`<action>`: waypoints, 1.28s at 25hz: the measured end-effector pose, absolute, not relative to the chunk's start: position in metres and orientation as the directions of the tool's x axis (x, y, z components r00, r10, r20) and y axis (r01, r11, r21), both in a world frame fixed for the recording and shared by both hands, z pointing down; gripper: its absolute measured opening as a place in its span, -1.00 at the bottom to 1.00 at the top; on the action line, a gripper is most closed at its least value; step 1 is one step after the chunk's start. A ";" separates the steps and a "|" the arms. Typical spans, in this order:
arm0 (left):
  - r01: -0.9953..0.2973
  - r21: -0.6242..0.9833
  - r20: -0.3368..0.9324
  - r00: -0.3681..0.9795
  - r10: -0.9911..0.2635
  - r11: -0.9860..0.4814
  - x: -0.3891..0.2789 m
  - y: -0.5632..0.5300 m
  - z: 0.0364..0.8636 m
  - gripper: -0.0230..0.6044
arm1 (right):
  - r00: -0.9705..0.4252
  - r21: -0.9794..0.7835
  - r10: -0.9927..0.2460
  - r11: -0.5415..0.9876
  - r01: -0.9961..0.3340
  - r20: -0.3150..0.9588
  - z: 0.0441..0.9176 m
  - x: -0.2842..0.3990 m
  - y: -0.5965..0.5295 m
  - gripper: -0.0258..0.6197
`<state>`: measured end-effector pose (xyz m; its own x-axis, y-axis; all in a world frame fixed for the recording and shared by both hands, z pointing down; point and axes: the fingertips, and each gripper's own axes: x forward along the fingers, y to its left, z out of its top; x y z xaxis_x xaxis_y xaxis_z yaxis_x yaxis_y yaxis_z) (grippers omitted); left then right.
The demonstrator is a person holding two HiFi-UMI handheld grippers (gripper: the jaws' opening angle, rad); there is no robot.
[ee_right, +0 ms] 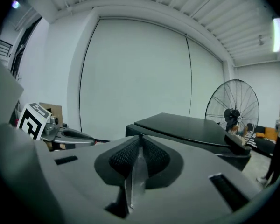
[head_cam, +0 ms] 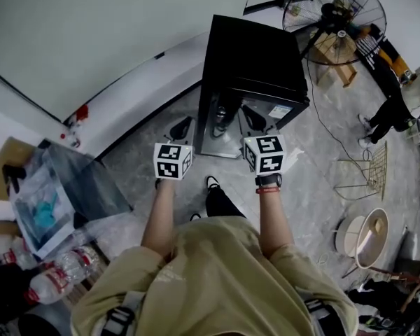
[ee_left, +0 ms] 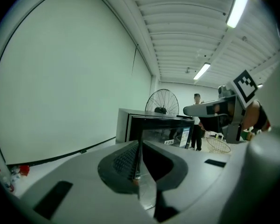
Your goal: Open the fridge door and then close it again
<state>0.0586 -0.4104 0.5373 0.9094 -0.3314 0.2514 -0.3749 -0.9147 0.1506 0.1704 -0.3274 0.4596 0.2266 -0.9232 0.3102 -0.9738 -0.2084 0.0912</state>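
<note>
Head view: black fridge [head_cam: 255, 61], door shut, set on the floor near the wall. Left tongs [head_cam: 182, 126] and right tongs [head_cam: 250, 116] are held out towards its front, short of it; this is judged an approach to the door.
Left gripper view: tongs pressed together, nothing pinched; fridge ahead, untouched.
Right gripper view: tongs pressed together, empty; fridge top ahead.
</note>
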 end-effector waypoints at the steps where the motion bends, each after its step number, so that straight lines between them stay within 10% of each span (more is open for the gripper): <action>1: -0.379 0.156 0.260 0.907 -0.332 -0.912 0.061 -0.415 0.541 -0.79 | 0.214 0.107 -0.923 -0.190 -0.976 0.319 0.459 0.174 -0.334 -0.78; 32: -0.222 0.352 0.338 0.936 -0.098 -0.909 0.114 -0.467 0.639 -0.03 | -0.032 0.408 -0.640 0.527 -0.745 0.768 0.518 0.210 -0.432 -0.24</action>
<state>0.1136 -0.4672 0.6394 0.9361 -0.0975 0.3379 -0.2217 -0.9095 0.3517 0.2095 -0.4324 0.5177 -0.0324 -0.6400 0.7677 -0.7454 0.5272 0.4080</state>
